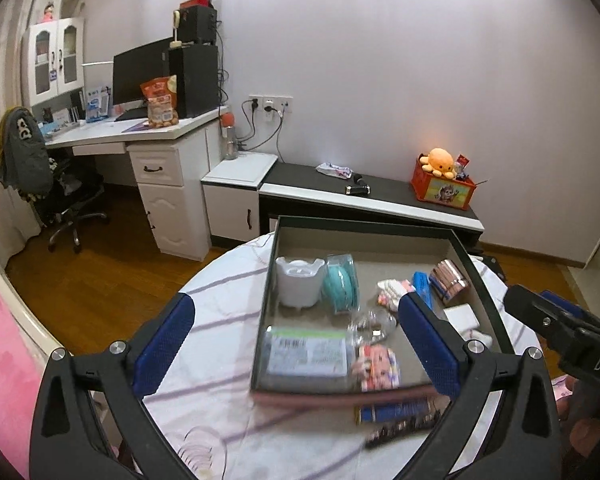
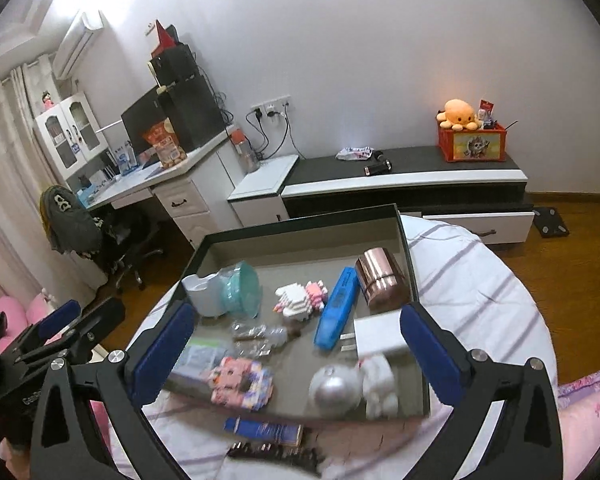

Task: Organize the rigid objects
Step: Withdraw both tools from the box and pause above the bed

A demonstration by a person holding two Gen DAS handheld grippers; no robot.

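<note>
A dark-rimmed tray [image 1: 364,227] [image 2: 300,220] sits on a round table with a striped white cloth [image 2: 480,280]. In it lie a white container [image 1: 300,282], a teal spool [image 1: 340,286], a blue box [image 2: 338,312], a copper tin [image 2: 382,282], a white box [image 2: 378,334], a silver ball [image 2: 334,390], a pink block figure [image 2: 242,382] and a labelled package [image 1: 306,354]. My left gripper [image 1: 296,320] hovers open over the tray's near left side. My right gripper [image 2: 296,320] hangs open above its near right side. Neither holds anything.
A flat blue box [image 2: 264,430] and a black toothed item [image 2: 276,454] lie on the cloth just in front of the tray. Beyond the table stand a low black-and-white cabinet [image 2: 404,176] and a white desk [image 1: 140,136]. Wooden floor surrounds the table.
</note>
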